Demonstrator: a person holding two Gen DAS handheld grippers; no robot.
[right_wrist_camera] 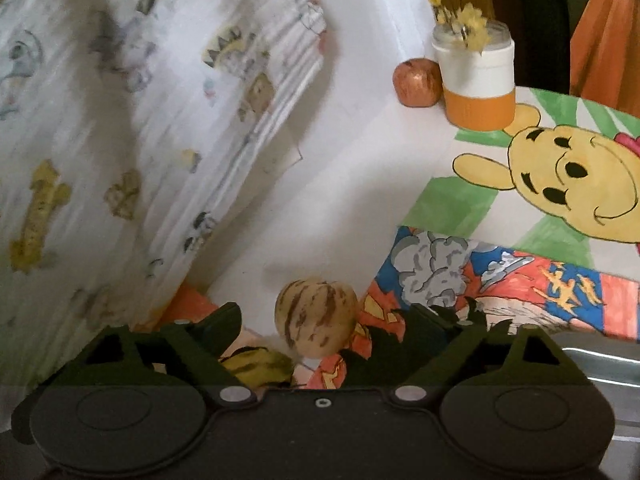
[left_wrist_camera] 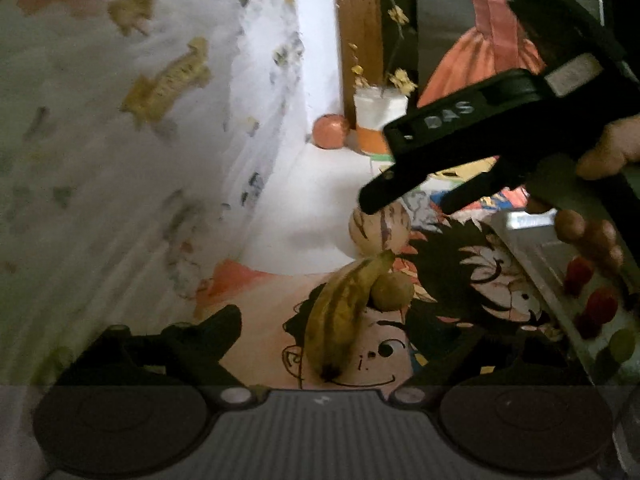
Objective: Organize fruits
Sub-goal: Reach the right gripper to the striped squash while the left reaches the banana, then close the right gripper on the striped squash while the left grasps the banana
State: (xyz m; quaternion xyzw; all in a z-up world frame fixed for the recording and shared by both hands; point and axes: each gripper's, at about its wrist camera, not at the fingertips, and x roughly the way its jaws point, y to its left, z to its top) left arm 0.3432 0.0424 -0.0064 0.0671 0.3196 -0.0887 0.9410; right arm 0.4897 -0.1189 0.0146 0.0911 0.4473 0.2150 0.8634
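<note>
A spotted yellow banana (left_wrist_camera: 344,312) lies on the cartoon-printed table between the open fingers of my left gripper (left_wrist_camera: 352,332). A small greenish-brown fruit (left_wrist_camera: 392,290) touches its far end. A cream fruit with brown stripes (left_wrist_camera: 378,228) sits beyond; in the right wrist view the striped fruit (right_wrist_camera: 316,316) lies between the open fingers of my right gripper (right_wrist_camera: 324,320), with the banana (right_wrist_camera: 260,366) at lower left. My right gripper also shows from the side in the left wrist view (left_wrist_camera: 384,196), open above the striped fruit. An orange-red fruit (right_wrist_camera: 416,82) stands at the back.
A metal tray (left_wrist_camera: 532,240) at the right holds red, brown and green small fruits. A white-and-orange jar (right_wrist_camera: 476,80) with dried yellow flowers stands beside the orange-red fruit. A printed white cloth (right_wrist_camera: 120,140) rises along the left side.
</note>
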